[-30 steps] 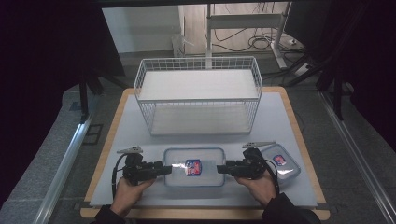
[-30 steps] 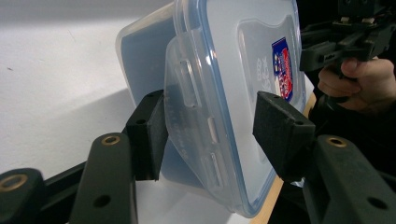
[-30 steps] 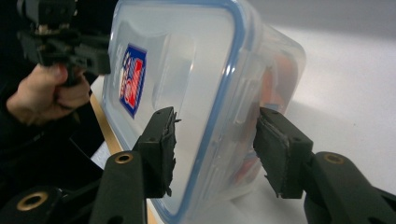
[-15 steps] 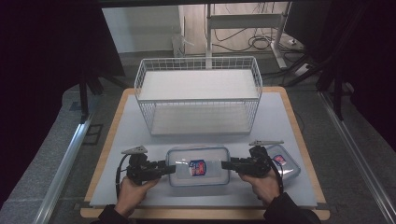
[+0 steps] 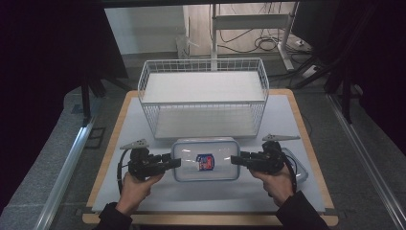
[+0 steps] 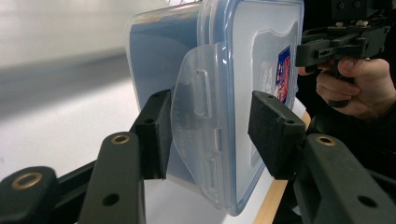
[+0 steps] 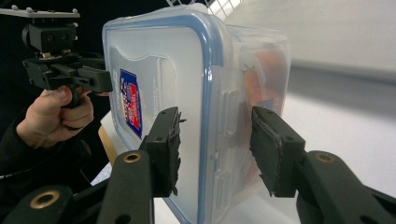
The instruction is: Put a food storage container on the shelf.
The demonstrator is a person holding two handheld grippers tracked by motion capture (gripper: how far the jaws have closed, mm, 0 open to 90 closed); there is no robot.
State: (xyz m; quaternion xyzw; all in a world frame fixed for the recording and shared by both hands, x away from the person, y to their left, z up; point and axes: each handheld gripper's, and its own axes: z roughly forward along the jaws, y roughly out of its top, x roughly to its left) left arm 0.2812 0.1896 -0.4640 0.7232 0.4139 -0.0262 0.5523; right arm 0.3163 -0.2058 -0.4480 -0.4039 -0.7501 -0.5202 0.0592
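Two grippers lift a clear lidded container [image 5: 206, 159] by its ends.
Left gripper [image 5: 173, 162] and right gripper [image 5: 234, 160] each clamp an end, container between them.

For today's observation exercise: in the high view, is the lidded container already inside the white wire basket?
No. The lidded container sits in front of the white wire basket, between the two grippers.

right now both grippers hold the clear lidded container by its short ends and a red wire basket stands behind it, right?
Not quite: the wire basket is white, not red, as the high view shows. The rest holds: the left gripper and right gripper grip the clear lidded container by its short ends, in front of that basket.
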